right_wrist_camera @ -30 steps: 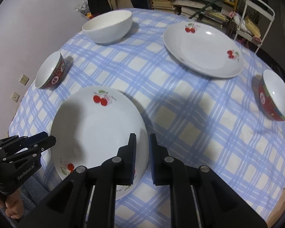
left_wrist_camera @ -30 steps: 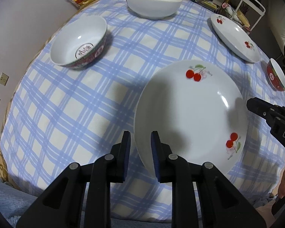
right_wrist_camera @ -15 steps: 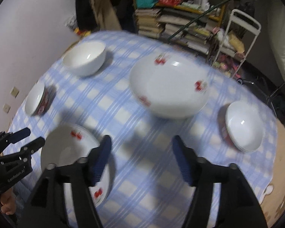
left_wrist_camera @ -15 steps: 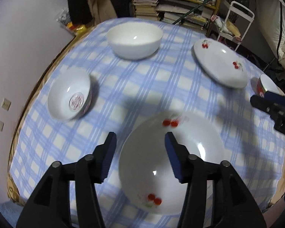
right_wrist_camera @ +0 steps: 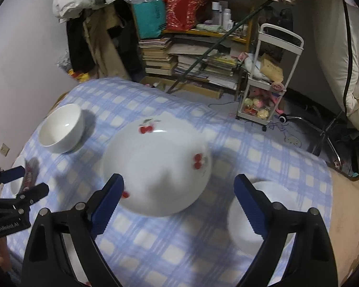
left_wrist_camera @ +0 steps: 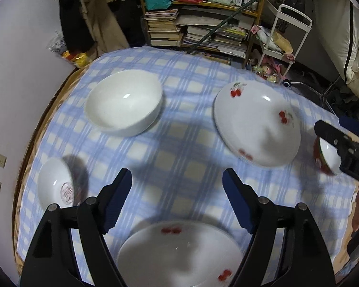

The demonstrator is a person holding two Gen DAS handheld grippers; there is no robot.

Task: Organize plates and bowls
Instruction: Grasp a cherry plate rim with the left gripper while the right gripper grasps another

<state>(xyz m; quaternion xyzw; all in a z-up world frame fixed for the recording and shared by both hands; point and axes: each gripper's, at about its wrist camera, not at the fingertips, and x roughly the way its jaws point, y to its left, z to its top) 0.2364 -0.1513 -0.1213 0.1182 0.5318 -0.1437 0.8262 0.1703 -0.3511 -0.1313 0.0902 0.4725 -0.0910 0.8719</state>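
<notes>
Tongs (left_wrist_camera: 177,201) over near plate (left_wrist_camera: 179,256), left view only

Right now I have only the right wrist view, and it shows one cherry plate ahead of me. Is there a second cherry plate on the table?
Observer: Yes. A second cherry plate lies on the checked tablecloth at the near edge, just below the left gripper. Its jaws are opening, with nothing between them.
Operator: And the small bowl at my left, half hidden behind that gripper?
Observer: The small bowl sits clear of that plate and has a red mark printed inside, on its bottom.
</notes>
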